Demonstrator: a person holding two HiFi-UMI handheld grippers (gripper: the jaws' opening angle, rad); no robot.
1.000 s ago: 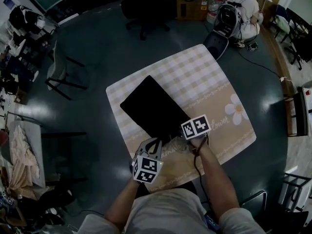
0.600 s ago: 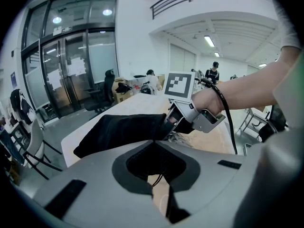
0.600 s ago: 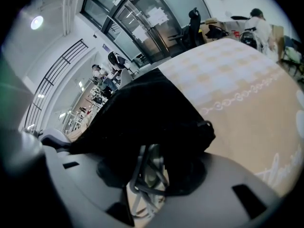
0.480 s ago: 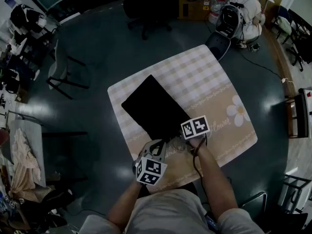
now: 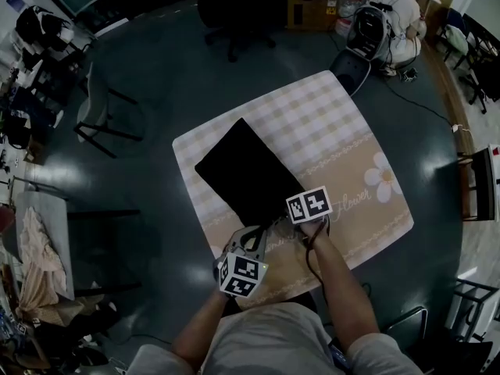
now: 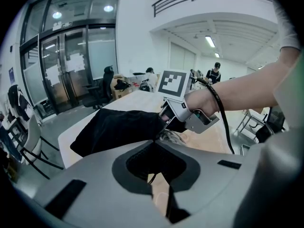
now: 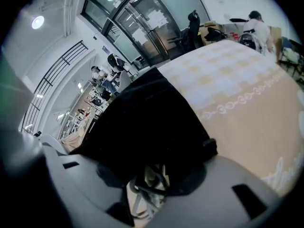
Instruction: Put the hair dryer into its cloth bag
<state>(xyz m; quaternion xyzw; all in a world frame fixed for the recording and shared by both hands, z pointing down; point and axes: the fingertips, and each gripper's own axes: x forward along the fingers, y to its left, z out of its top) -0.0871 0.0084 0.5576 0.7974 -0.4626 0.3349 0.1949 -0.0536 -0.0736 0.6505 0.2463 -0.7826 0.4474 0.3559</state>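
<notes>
My left gripper (image 6: 156, 144) has its fingers pressed together on the mouth hem of the black cloth bag (image 5: 242, 170); my right gripper (image 7: 154, 164), fingers half apart, clasps the grey hair dryer cord (image 7: 151, 182) at that mouth, the bag lying on the checked table (image 5: 344, 131)

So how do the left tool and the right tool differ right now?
The left tool has its jaws together, pinching black cloth at the cloth bag's near edge; the right tool has its jaws partly apart with pale coiled cable between them, grip unclear. The left tool sits nearer the person; the right tool reaches further in. Both point down at the bag's near end.
</notes>
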